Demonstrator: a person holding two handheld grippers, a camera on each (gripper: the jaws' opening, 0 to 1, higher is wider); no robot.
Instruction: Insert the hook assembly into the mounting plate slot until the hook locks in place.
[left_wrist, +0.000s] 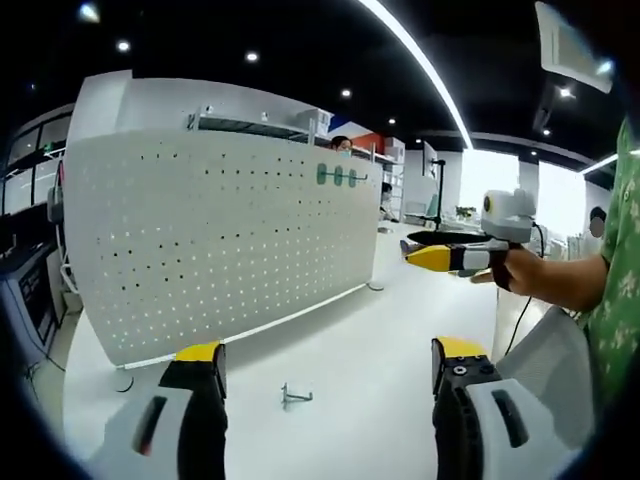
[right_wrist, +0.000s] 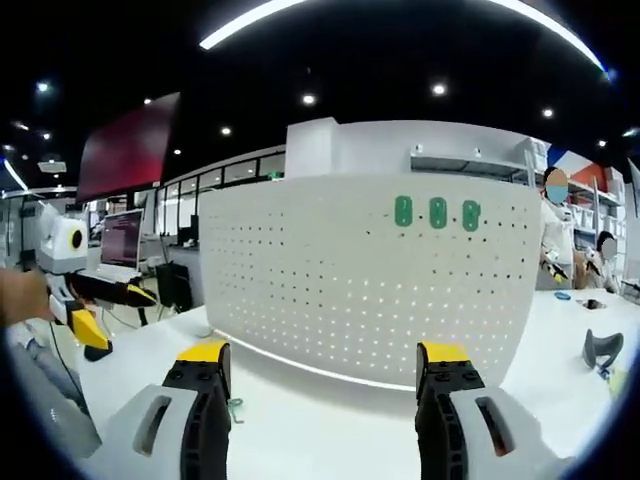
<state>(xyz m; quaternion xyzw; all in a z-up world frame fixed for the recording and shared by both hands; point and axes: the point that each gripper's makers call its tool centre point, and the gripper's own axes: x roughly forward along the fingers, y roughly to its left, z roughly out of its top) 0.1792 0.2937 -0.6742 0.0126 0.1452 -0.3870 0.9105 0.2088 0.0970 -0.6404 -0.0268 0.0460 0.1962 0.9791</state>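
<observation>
The mounting plate (left_wrist: 200, 250) is a white perforated board standing upright on the white table (left_wrist: 380, 330), with three green tabs (left_wrist: 338, 176) near its top. A small grey metal hook assembly (left_wrist: 295, 396) lies on the table in front of the board, between my left gripper's jaws. My left gripper (left_wrist: 328, 365) is open and empty, just short of the hook. My right gripper (right_wrist: 325, 365) is open and empty, facing the plate (right_wrist: 370, 280) from a distance. A small hook (right_wrist: 236, 407) shows beside its left jaw. The right gripper (left_wrist: 422, 250) hovers at the right, the left gripper (right_wrist: 118, 315) at the far left.
A person's hand and green sleeve (left_wrist: 615, 290) hold the right gripper. A black object (right_wrist: 600, 350) lies on the table at the right. People (right_wrist: 556, 215) stand behind the board near shelves. Monitors (right_wrist: 120, 240) sit beyond the table's left end.
</observation>
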